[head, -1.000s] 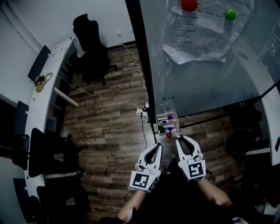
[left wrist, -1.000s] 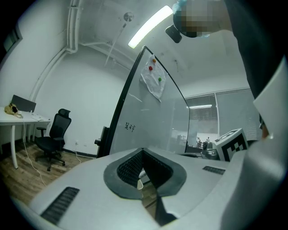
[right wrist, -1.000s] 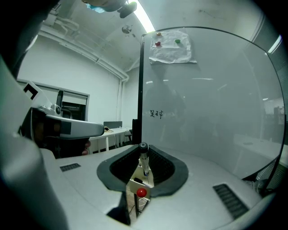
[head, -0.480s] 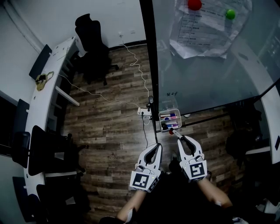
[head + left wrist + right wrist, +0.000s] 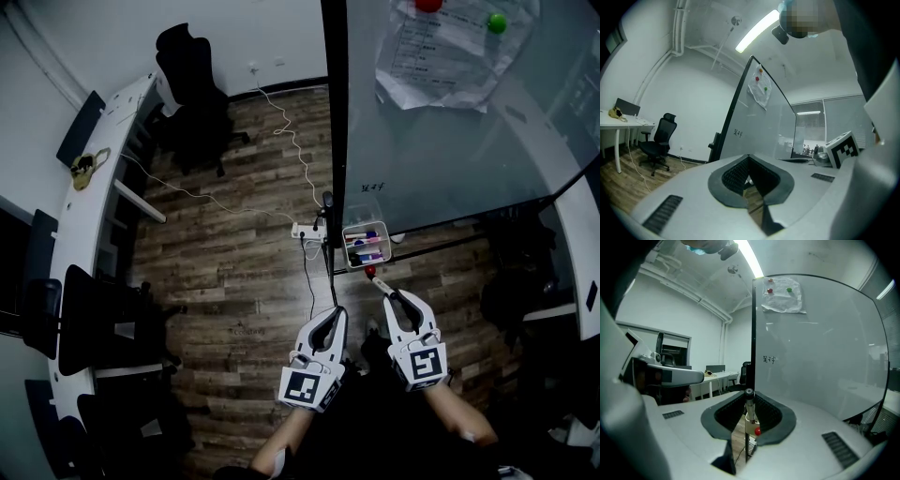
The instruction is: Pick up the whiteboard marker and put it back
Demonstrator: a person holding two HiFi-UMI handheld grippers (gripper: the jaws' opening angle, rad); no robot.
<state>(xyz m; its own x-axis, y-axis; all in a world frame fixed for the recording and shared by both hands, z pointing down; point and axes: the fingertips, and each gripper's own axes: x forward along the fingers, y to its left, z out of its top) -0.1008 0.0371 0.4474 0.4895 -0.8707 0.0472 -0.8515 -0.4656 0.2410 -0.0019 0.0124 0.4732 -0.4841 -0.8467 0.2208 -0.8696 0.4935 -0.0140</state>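
Note:
A whiteboard marker point(image 5: 376, 279) with a red end point(image 5: 758, 431) sticks forward out of my right gripper point(image 5: 385, 293), which is shut on it; in the right gripper view its barrel point(image 5: 750, 411) stands upright between the pads. The red end hangs just short of a small clear tray point(image 5: 346, 246) with several markers, fixed at the lower edge of the whiteboard point(image 5: 450, 141). My left gripper point(image 5: 334, 316) is held beside the right one with its tips together and nothing in it point(image 5: 749, 158).
A sheet of paper point(image 5: 441, 47) is pinned to the board by a red and a green magnet. A power strip point(image 5: 305, 232) and cables lie on the wooden floor by the board's black post. An office chair point(image 5: 192, 75) and a white desk point(image 5: 103, 150) stand at the left.
The board, its post and the tray have slid up and to the right in the head view. Both grippers keep their pose, and the marker stays in the right one.

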